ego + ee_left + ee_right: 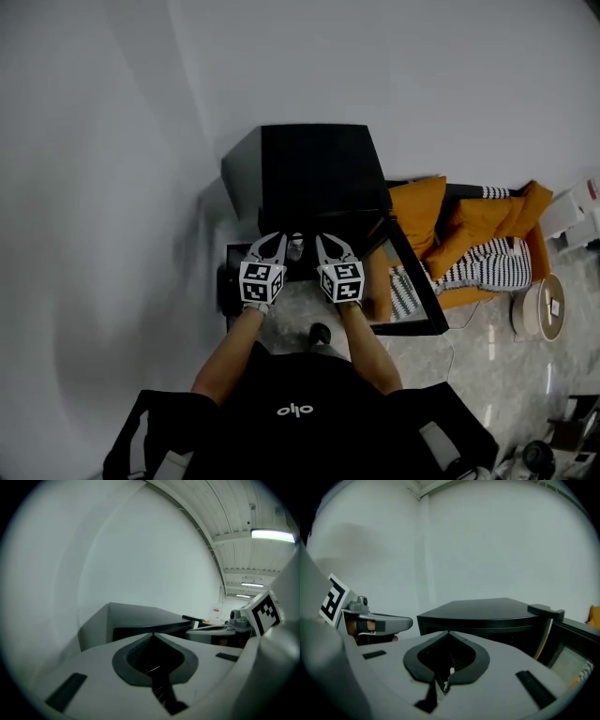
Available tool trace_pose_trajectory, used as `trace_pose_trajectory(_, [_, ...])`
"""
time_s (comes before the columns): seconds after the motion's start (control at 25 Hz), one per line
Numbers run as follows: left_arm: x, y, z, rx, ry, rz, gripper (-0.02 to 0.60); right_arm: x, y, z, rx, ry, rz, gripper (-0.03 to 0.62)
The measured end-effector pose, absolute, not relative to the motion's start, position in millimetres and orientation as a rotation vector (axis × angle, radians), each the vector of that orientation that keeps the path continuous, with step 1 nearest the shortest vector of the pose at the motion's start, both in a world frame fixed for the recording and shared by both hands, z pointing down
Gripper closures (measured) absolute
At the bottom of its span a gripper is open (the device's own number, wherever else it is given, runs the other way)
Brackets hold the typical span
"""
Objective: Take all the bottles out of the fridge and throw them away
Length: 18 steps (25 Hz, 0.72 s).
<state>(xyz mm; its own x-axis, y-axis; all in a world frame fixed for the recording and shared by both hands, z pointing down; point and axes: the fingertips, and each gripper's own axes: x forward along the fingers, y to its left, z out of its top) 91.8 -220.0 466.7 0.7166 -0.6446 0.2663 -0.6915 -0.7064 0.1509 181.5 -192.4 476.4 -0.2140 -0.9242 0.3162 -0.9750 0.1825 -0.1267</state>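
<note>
Left claw [270,239] and right claw [330,240] hang pinched shut and empty at mid-frame before the open fridge [319,169], a pale shape [296,247] between them perhaps a bottle; reach-in step, I judge, so next: open up, go in.

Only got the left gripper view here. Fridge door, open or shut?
Observer: Open. In the head view the door stands swung out to the right of the fridge.
Operator: Right gripper carrying anything?
Observer: No. The right gripper has its jaws together with nothing between them.
Operator: What's past the door?
Observer: Orange cushions and a striped fabric, on the floor side right of the fridge.
</note>
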Motion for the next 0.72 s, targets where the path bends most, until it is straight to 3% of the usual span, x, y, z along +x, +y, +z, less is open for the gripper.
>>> trace_pose_trajectory(0.32, [154, -201, 469, 2.758, -0.902, 0.303, 0.575, 247, -159, 479, 2.019, -2.165, 0.473, 0.585])
trace_pose_trajectory(0.72, [170, -194, 470, 2.775, -0.875, 0.325, 0.575, 264, -146, 485, 2.038, -2.143, 0.493, 0.585])
